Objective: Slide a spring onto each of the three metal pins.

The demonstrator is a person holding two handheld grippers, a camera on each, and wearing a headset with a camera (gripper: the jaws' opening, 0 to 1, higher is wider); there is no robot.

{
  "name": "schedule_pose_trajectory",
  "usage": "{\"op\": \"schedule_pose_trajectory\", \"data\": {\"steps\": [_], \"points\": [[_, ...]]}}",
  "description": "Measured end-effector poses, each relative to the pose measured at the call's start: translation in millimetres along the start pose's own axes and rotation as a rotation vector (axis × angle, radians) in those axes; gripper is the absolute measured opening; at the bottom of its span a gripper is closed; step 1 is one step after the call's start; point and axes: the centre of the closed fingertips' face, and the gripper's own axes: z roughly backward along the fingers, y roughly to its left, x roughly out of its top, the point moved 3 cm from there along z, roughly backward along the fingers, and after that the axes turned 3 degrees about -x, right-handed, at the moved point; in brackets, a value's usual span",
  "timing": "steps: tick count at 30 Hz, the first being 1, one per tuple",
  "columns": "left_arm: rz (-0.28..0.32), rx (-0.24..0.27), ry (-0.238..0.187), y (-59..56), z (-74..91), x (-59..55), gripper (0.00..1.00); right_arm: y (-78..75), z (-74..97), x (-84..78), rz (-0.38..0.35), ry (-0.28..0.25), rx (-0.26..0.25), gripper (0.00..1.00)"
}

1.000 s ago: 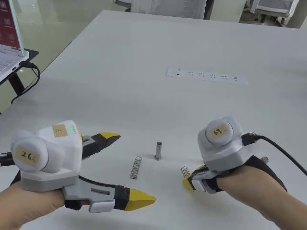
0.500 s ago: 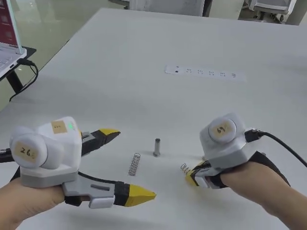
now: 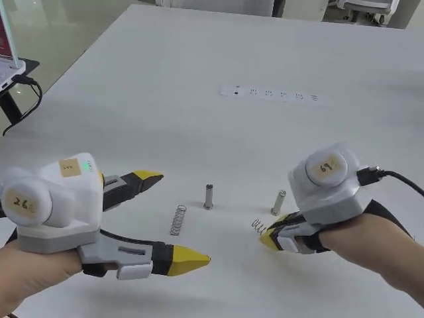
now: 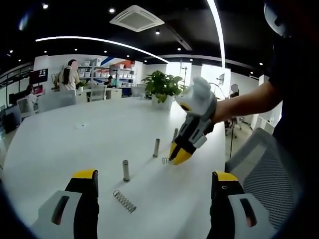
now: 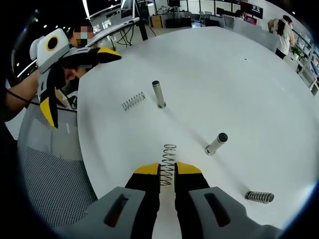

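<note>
Our right tool (image 5: pixel 167 169) has its jaws nearly together on one end of a spring (image 5: pixel 168 155). It pinches across the coils, so most of the length sticks out ahead of the yellow tips, low over the bench (image 5: pixel 259 89). Our left tool (image 4: pixel 155 175) is wide open and holds nothing. It hovers low, and in the head view a second spring (image 3: pixel 177 220) lies flat on the bench between its tips. Just beyond that loose one stands the first pin (image 3: pixel 209 197), upright and bare. The second pin (image 3: pixel 279 202) is bare too and stands just beside the right tool, nearest to the held spring. Near the edge of the right gripper view is a third pin (image 5: pixel 259 196) with coils round it, so we judge one of the three done, though it is too small to be sure.

We expect the spring to be very light and soft: thin wire that bends sideways and may flick out of a hard pinch. Gripping it at the tail leaves the open mouth free for threading, but the free length can wag; a hold nearer the middle would steer it more firmly. The pins look stiff, smooth and slim, and seem to stand loose, so a sideways nudge could topple one. We would bring the mouth down along the pin's axis and let the left tool steady the pin low on its shank
</note>
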Motion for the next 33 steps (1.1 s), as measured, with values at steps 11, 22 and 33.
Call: {"op": "schedule_pose_trajectory", "data": {"steps": [11, 22, 33], "points": [[-0.003, -0.005, -0.008, -4.0, 1.0, 2.9, 0.84, 1.0, 16.3, 1.7, 0.1, -0.009, 0.024, 0.08], [-0.004, -0.115, 0.001, -21.5, -6.4, 2.6, 0.65, 6.4, 26.6, 4.8, 0.259, 0.002, 0.066, 0.07], [-0.023, -0.192, 0.018, -31.7, -26.9, 3.5, 0.54, 20.1, 32.9, 12.9, 0.459, 0.003, 0.104, 0.07]]}}
